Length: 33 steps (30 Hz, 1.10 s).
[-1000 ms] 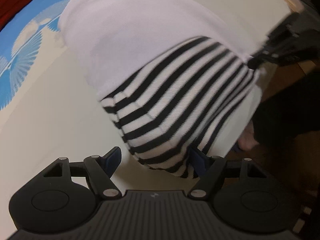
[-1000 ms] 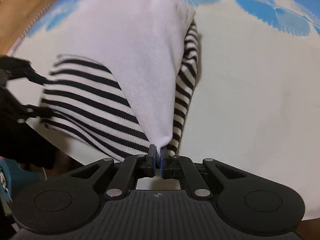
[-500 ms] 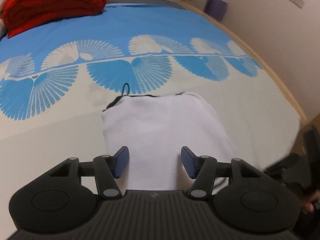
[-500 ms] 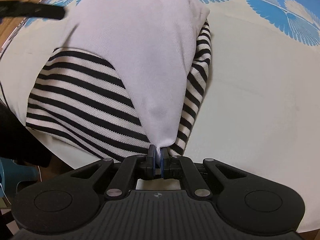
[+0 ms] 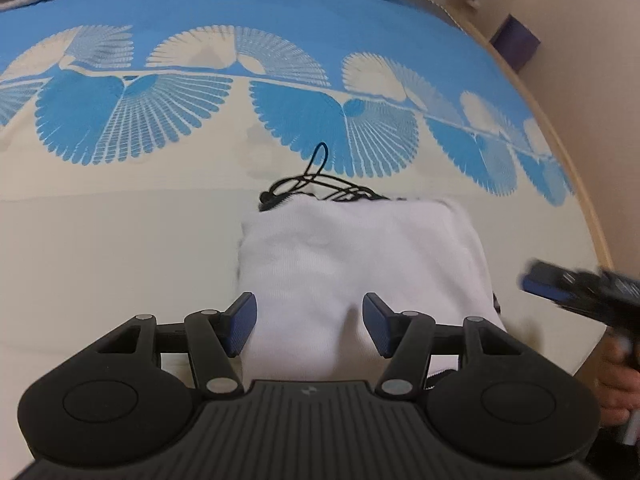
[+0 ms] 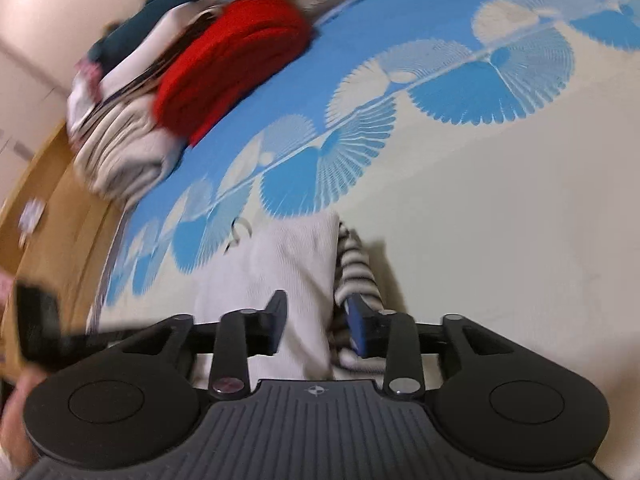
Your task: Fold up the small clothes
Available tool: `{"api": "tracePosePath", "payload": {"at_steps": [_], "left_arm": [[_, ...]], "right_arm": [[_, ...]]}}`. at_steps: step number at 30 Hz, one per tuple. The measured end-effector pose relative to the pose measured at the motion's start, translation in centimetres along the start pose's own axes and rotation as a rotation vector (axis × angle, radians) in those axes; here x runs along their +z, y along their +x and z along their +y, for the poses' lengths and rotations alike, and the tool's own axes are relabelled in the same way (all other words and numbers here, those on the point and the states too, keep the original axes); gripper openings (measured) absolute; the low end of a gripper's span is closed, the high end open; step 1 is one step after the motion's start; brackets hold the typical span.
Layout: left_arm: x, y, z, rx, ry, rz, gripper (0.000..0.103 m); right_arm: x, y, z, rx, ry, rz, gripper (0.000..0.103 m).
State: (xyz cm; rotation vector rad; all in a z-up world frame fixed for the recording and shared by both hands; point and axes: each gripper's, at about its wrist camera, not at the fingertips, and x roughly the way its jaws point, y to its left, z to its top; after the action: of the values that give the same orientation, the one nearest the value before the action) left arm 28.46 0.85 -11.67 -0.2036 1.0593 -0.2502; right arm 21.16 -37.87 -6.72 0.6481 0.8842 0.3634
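A small folded garment (image 5: pixel 360 264), white on top with a black-and-white striped layer underneath (image 6: pixel 356 264), lies on the cream and blue bed sheet (image 5: pixel 120 248). A thin black cord (image 5: pixel 316 184) sticks out at its far edge. My left gripper (image 5: pixel 310 330) is open, its blue pads either side of the garment's near edge, holding nothing. My right gripper (image 6: pixel 316 326) is open over the garment's right side, where white meets stripes; it shows blurred at the right of the left wrist view (image 5: pixel 576 292).
A red folded blanket (image 6: pixel 232 60) and a stack of folded clothes (image 6: pixel 120 152) lie at the far side of the bed. The bed's wooden edge (image 5: pixel 576 184) runs along the right. A wooden floor (image 6: pixel 44 184) lies beyond the left edge.
My right gripper has opened and let go of the white corner, then swung up and tilted. My left gripper has lifted to look down on the folded garment; the fold now lies flat.
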Motion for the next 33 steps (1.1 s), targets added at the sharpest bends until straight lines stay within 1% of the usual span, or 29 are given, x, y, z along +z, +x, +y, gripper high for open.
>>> {"api": "tracePosePath", "payload": {"at_steps": [1,2,3,6,8,9,10,11,13,14,15,16,17,18,19,21,22,24,25,26,27,28,29,30,31,32,33], "left_arm": [[0.1,-0.3,0.3,-0.003,-0.014,-0.004,0.064],[0.2,-0.4,0.6,-0.007,-0.027,-0.006,0.064],[0.2,-0.5,0.9,-0.011,-0.040,-0.004,0.064],[0.0,-0.5,1.4,-0.042,-0.051,0.012,0.064],[-0.1,-0.3,1.3,-0.063,-0.040,0.026,0.065],[-0.2,-0.2,1.1,-0.068,-0.026,0.032,0.065],[-0.3,-0.2,0.8,-0.076,-0.008,0.035,0.065],[-0.4,-0.1,0.6,-0.082,0.008,0.037,0.065],[-0.6,0.2,0.1,-0.091,0.036,0.050,0.065],[-0.9,0.3,-0.2,-0.092,0.051,0.058,0.065],[-1.2,0.6,-0.6,-0.089,0.074,0.068,0.065],[-1.7,1.2,-1.2,-0.076,0.114,0.090,0.068],[-2.1,1.8,-1.6,-0.051,0.151,0.114,0.073],[-2.7,2.4,-1.9,-0.020,0.179,0.133,0.076],[-3.1,2.8,-2.2,0.009,0.197,0.146,0.077],[-3.3,2.8,-2.2,0.023,0.205,0.149,0.077],[-3.2,2.4,-1.9,0.013,0.195,0.143,0.077],[-3.1,1.1,-1.7,-0.028,0.178,0.111,0.075],[-3.2,0.4,-1.7,-0.054,0.184,0.094,0.075],[-3.4,-0.2,-1.8,-0.082,0.197,0.084,0.075],[-3.6,-0.5,-1.8,-0.100,0.216,0.086,0.075],[-4.2,-0.5,-2.0,-0.106,0.247,0.100,0.075],[-4.8,-0.1,-2.2,-0.091,0.283,0.127,0.075],[-5.6,0.7,-2.2,-0.049,0.322,0.161,0.075],[-6.3,1.3,-2.1,-0.010,0.343,0.182,0.078],[-6.7,1.6,-1.8,0.010,0.348,0.190,0.079],[-6.8,1.4,-1.6,0.010,0.348,0.185,0.079]], "right_arm": [[0.5,1.5,0.0,0.004,0.048,-0.001,0.042],[0.8,2.7,-0.2,-0.002,0.082,-0.004,0.045],[1.3,4.0,-0.4,-0.018,0.122,-0.006,0.046],[1.7,7.3,-1.2,-0.057,0.218,0.000,0.046],[1.9,8.5,-1.6,-0.041,0.285,0.004,0.047],[2.0,8.8,-1.6,-0.015,0.302,0.003,0.038],[2.1,8.7,-1.4,0.008,0.301,-0.008,0.026],[2.4,8.2,-1.1,0.017,0.284,-0.038,0.007],[3.0,6.5,-0.6,0.049,0.258,-0.134,0.006],[3.3,5.8,-0.5,0.049,0.245,-0.177,0.006],[3.6,5.5,-0.5,0.004,0.226,-0.204,0.005],[3.7,5.6,-0.7,-0.095,0.199,-0.202,0.005],[3.7,6.3,-1.0,-0.215,0.170,-0.171,0.005],[3.5,7.0,-1.4,-0.291,0.158,-0.134,0.005],[3.3,7.6,-1.9,-0.335,0.162,-0.100,0.005],[3.1,7.9,-2.1,-0.327,0.163,-0.089,0.005],[3.0,7.8,-1.7,-0.334,0.132,-0.099,0.005],[2.8,7.4,-0.8,-0.341,0.055,-0.116,0.006],[2.8,7.3,-0.5,-0.323,0.033,-0.120,0.006],[2.8,6.9,-0.4,-0.297,0.027,-0.124,0.008],[2.8,6.1,-0.3,-0.271,0.029,-0.134,0.015],[2.7,5.4,-0.4,-0.252,0.035,-0.146,0.016],[2.6,4.7,-0.6,-0.232,0.041,-0.151,0.017],[2.3,3.9,-0.7,-0.212,0.046,-0.147,0.023],[2.1,3.6,-0.9,-0.187,0.051,-0.129,0.027],[1.8,3.4,-1.0,-0.167,0.050,-0.097,0.036],[1.4,3.4,-1.2,-0.146,0.047,-0.053,0.043]]}}
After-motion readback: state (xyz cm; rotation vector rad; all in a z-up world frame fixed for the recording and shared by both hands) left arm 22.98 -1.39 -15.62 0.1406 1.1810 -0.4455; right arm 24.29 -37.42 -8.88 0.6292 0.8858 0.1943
